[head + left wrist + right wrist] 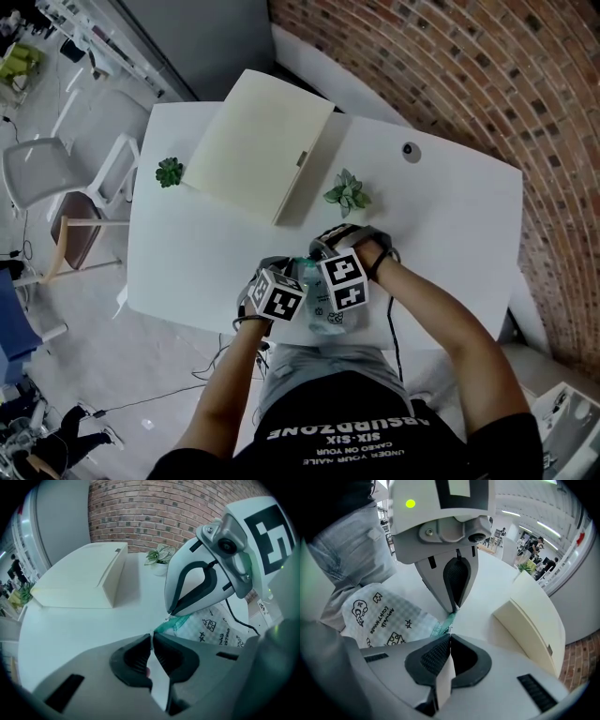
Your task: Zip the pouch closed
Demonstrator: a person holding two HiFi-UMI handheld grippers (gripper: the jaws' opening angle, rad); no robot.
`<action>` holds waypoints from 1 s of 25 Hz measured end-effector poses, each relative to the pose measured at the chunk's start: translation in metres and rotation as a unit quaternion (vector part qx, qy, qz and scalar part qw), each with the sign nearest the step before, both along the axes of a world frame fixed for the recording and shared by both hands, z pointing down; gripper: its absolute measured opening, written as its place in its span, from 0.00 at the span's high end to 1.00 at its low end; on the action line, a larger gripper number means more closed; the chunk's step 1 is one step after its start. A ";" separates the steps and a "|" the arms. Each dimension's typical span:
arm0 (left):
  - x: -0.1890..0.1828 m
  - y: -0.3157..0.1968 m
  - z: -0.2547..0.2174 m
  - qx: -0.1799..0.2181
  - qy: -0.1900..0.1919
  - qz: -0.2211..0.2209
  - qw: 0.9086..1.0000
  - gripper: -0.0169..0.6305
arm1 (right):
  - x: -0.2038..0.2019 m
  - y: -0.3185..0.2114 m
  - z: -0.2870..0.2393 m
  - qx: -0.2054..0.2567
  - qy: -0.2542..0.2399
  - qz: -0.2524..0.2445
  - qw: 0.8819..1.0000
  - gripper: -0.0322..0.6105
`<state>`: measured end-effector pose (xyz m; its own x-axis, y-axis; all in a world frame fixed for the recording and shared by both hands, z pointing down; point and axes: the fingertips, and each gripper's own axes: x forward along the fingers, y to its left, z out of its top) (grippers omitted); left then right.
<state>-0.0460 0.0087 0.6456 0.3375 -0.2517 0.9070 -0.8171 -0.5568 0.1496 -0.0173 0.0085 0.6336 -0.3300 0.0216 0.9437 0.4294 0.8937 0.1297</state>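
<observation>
Zip-up begins: the printed pouch (379,616) lies at the near edge of the white table (450,244), directly in front of the person, with both claws meeting at its teal zip strip (443,624). The left gripper (151,635) has its jaws nearly together, nipping the pouch's corner as an anchor. The right gripper (450,638) is pinched fully closed at the strip, apparently on the pull (too small to confirm). The step in hand looks like securing the grip. The next move calls for drawing the right claw along the strip while the left holds firm. On view: one pouch, two grippers, two potted plants (170,172) (347,194) and one cream box (253,145) at the far side.
</observation>
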 end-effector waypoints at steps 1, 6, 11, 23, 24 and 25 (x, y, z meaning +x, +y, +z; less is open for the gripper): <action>0.000 0.000 0.000 0.000 0.002 -0.002 1.000 0.93 | 0.001 0.000 0.000 -0.001 0.001 0.000 1.000 0.95; 0.000 0.000 0.001 0.000 0.007 -0.008 1.000 0.93 | 0.002 0.000 -0.002 0.002 0.000 -0.001 1.000 0.95; 0.000 0.000 0.001 -0.001 0.008 -0.009 1.000 0.93 | 0.005 -0.001 -0.001 0.000 0.007 -0.003 1.000 0.95; 0.001 0.000 0.001 -0.001 0.007 -0.010 1.000 0.93 | 0.013 -0.001 0.001 0.005 0.018 -0.007 1.000 0.95; 0.000 -0.001 0.001 -0.001 0.007 -0.010 1.000 0.93 | 0.013 -0.001 0.001 0.005 0.019 -0.007 1.000 0.95; 0.000 -0.001 0.001 -0.001 0.007 -0.010 1.000 0.93 | 0.013 -0.001 0.001 0.005 0.020 -0.007 1.000 0.95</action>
<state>-0.0460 0.0080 0.6463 0.3447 -0.2561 0.9031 -0.8257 -0.5403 0.1619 -0.0042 0.0075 0.6344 -0.2918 0.0162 0.9563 0.4476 0.8860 0.1216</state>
